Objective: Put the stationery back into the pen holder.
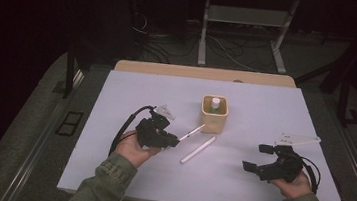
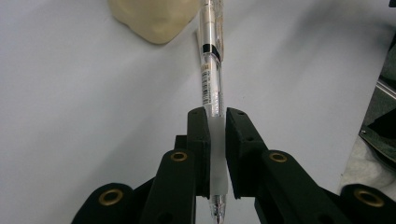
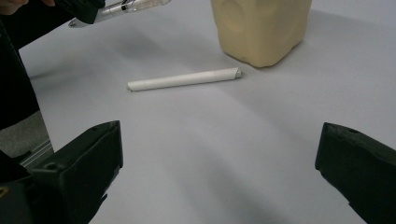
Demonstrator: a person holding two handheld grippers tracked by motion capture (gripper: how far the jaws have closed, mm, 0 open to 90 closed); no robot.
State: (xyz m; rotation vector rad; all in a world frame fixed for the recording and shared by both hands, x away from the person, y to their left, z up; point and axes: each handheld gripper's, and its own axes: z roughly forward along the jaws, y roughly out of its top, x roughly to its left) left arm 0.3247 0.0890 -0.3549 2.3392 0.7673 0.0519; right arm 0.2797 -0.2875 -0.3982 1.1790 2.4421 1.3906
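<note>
Left gripper [image 1: 174, 141] clamped, right gripper [image 1: 256, 158] (apparently) agape.

A clear pen [image 2: 211, 79] with a black band, lifted off the counter [image 1: 265, 114] near its middle, pointing toward the far edge.

In the left gripper view, the clear plastic pen with a black band [image 2: 212, 79] ran out past the top edge, its grip section was covered by the black jaws of the left gripper [image 2: 215, 126], and the cream-coloured square plastic holder [image 2: 154, 18] was cropped at the top. In the right gripper view, that holder's upper part was likewise cut off. In the high view, the small white-capped item [image 1: 215, 103] standing in the holder was too small to identify.
</note>
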